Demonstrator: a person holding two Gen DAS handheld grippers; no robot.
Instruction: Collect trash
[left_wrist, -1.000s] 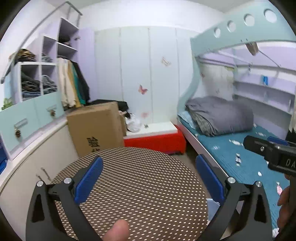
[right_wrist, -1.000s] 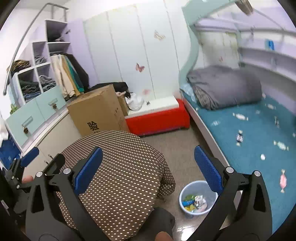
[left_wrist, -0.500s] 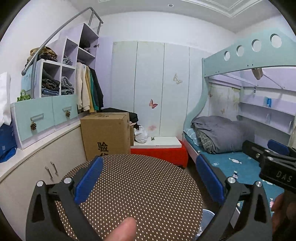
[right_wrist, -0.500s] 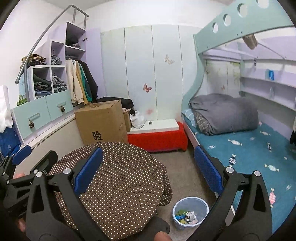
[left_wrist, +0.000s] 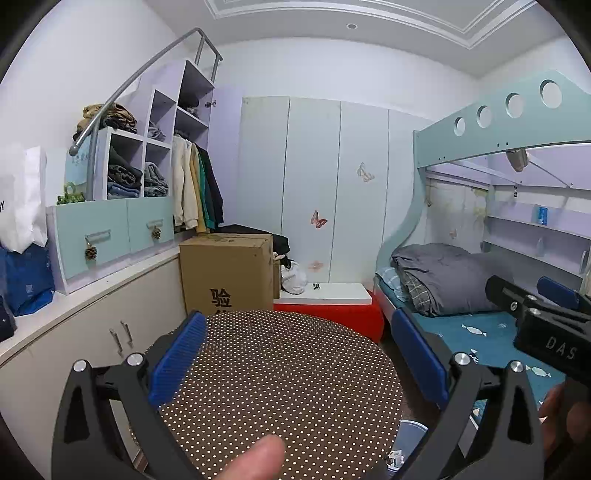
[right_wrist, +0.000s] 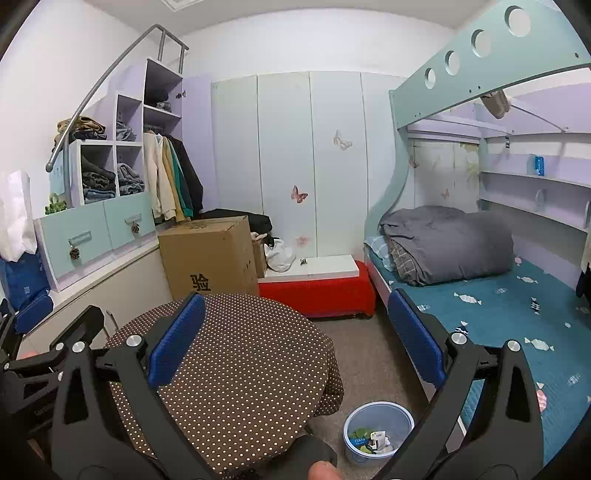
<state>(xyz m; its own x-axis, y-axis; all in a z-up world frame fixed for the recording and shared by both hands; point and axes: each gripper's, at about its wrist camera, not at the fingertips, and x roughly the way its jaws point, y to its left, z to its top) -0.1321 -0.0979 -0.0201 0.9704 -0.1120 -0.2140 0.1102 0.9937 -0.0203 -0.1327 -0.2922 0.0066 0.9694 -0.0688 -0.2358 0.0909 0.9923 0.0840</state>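
Surveying: both claws raised level over the round polka-dot tabletop (right_wrist: 236, 354), nothing in grasp.
Left claw (left_wrist: 299, 354): spread wide, empty.
Right claw (right_wrist: 295, 339): spread wide, empty.
Bin (right_wrist: 378, 428): on the floor just beside the tabletop's right edge, by the bed (right_wrist: 517, 310); wrappers and scraps lie inside.
Trash: none visible on the tabletop.
Advice: tilt downward, scan floor and bed edge before committing.
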